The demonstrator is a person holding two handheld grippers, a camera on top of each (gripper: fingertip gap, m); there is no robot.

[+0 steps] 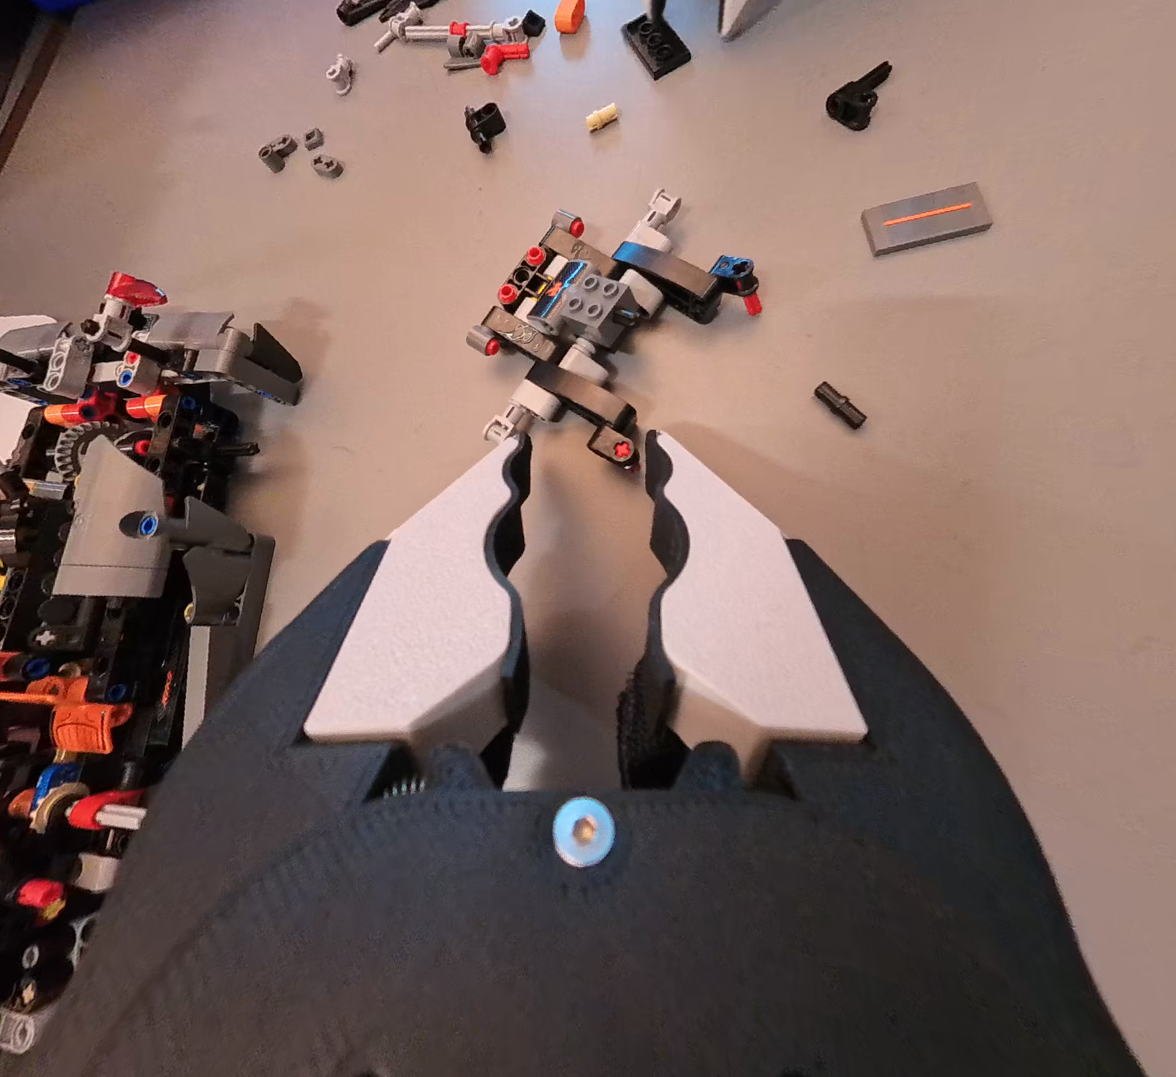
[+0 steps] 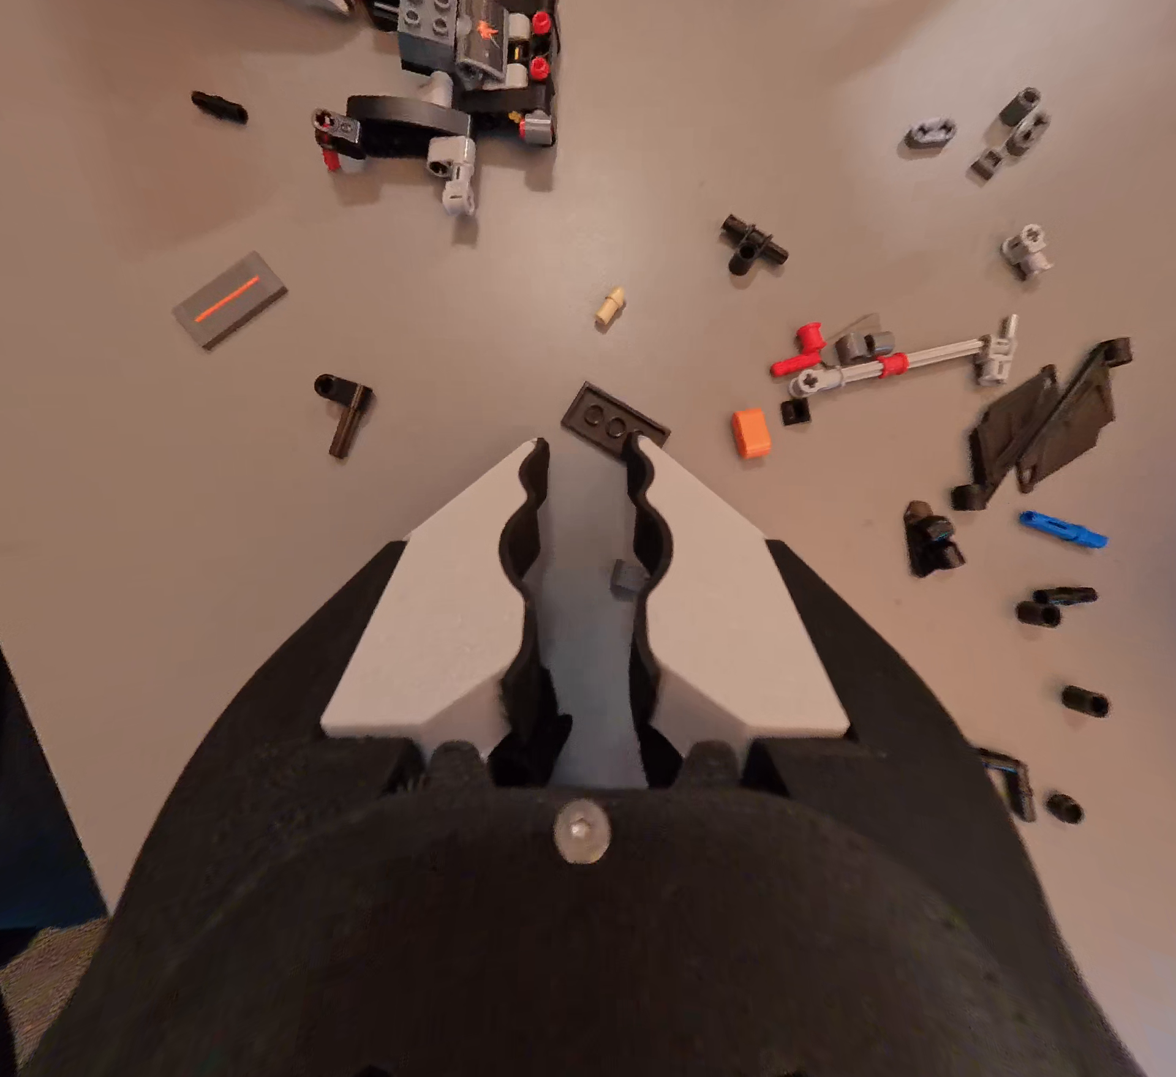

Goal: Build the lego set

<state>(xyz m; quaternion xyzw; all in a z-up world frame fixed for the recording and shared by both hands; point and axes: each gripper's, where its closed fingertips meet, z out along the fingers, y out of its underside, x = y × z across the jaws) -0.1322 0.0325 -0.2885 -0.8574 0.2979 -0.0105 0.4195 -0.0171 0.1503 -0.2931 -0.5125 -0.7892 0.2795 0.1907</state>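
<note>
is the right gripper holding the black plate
No, the right gripper is open, its fingertips just over the near end of the black plate, which lies flat on the table.

No readable text anywhere.

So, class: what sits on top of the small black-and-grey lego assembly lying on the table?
A grey four-stud brick and a shiny curved piece sit on the small assembly. Whatever lies beneath them is covered.
</note>
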